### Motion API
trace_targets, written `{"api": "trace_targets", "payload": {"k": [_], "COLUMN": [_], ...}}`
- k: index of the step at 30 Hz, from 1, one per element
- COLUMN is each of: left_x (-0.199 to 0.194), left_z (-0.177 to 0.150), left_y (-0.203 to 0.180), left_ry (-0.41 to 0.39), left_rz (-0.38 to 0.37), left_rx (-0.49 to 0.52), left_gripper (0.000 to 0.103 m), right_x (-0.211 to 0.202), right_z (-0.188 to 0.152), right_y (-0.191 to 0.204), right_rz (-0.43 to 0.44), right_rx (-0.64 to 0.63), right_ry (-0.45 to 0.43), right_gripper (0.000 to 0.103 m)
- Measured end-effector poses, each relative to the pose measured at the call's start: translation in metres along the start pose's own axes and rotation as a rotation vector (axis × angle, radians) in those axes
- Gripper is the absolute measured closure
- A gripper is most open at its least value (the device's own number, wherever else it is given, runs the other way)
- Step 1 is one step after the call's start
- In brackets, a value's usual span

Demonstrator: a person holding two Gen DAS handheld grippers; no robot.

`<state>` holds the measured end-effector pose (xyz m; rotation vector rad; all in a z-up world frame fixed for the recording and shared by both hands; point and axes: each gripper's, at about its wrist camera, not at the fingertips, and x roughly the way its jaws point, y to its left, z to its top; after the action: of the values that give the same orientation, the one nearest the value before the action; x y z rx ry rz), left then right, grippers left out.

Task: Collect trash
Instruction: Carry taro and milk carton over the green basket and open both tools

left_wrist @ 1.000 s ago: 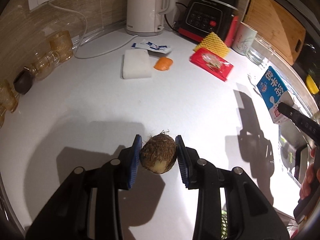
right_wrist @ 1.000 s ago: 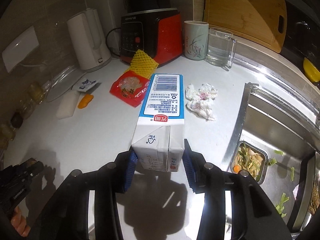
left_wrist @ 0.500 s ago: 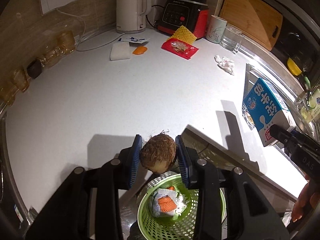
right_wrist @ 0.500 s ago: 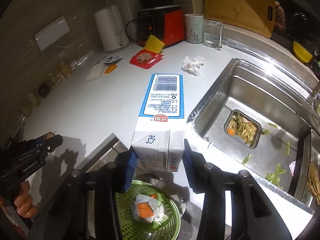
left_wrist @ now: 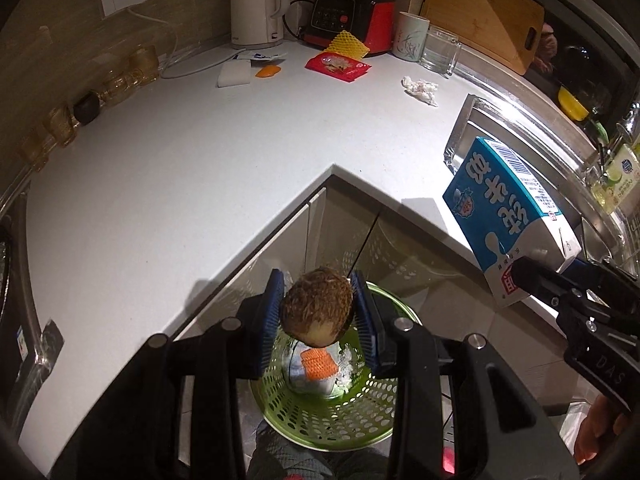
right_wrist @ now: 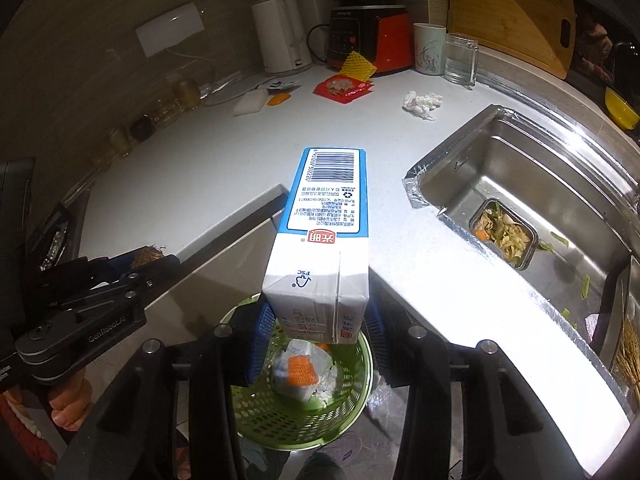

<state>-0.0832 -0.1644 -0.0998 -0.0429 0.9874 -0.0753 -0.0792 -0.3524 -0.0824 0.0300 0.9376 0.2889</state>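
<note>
My left gripper (left_wrist: 318,312) is shut on a brown hairy taro root (left_wrist: 316,306), held over a green perforated trash basket (left_wrist: 320,416) on the floor below the counter corner. My right gripper (right_wrist: 318,332) is shut on a blue and white milk carton (right_wrist: 324,240), also above the green basket (right_wrist: 288,420). The basket holds crumpled white wrapping with an orange piece (right_wrist: 302,370). Each gripper shows in the other's view: the right gripper (left_wrist: 520,276) with the carton (left_wrist: 508,216) at the right edge, the left gripper (right_wrist: 160,258) at the left edge.
On the white counter (left_wrist: 180,168) lie a crumpled tissue (left_wrist: 420,88), a red packet (left_wrist: 338,65), yellow foam net (left_wrist: 347,43), orange peel (left_wrist: 267,71) and a white sponge (left_wrist: 234,77). Kettle (left_wrist: 256,4), blender, mug and glass stand behind. The sink (right_wrist: 532,184) is right.
Both grippers have drawn back from over the counter to past its edge, each keeping its load. The green basket has come into view beneath them.
</note>
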Motion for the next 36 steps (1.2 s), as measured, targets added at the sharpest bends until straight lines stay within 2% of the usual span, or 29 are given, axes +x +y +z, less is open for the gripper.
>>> {"api": "trace_targets", "payload": {"k": [13, 26, 29, 30, 32, 33, 36], "left_x": [-0.011, -0.012, -0.011, -0.01, -0.01, -0.01, -0.009], "left_z": [-0.023, -0.023, -0.023, -0.023, -0.023, -0.023, -0.022], "left_y": [-0.003, -0.003, -0.003, -0.003, -0.003, -0.003, -0.002], "left_ry": [0.008, 0.006, 0.008, 0.009, 0.012, 0.013, 0.013], "left_rz": [0.047, 0.071, 0.077, 0.078, 0.08, 0.081, 0.083], "left_rx": [-0.043, -0.051, -0.053, -0.053, -0.054, -0.055, -0.054], "left_gripper": [0.069, 0.069, 0.069, 0.069, 0.069, 0.069, 0.069], "right_x": [-0.008, -0.002, 0.004, 0.007, 0.011, 0.01, 0.008], "right_z": [-0.017, -0.022, -0.025, -0.027, -0.03, -0.031, -0.03], "right_y": [0.014, 0.02, 0.023, 0.024, 0.028, 0.028, 0.029], "right_rz": [0.045, 0.059, 0.071, 0.073, 0.043, 0.006, -0.046], "right_rx": [-0.08, -0.116, -0.131, -0.139, -0.155, -0.159, -0.176], "right_ry": [0.018, 0.042, 0.068, 0.081, 0.088, 0.073, 0.05], "right_gripper": [0.06, 0.059, 0.057, 0.051, 0.008, 0.002, 0.002]}}
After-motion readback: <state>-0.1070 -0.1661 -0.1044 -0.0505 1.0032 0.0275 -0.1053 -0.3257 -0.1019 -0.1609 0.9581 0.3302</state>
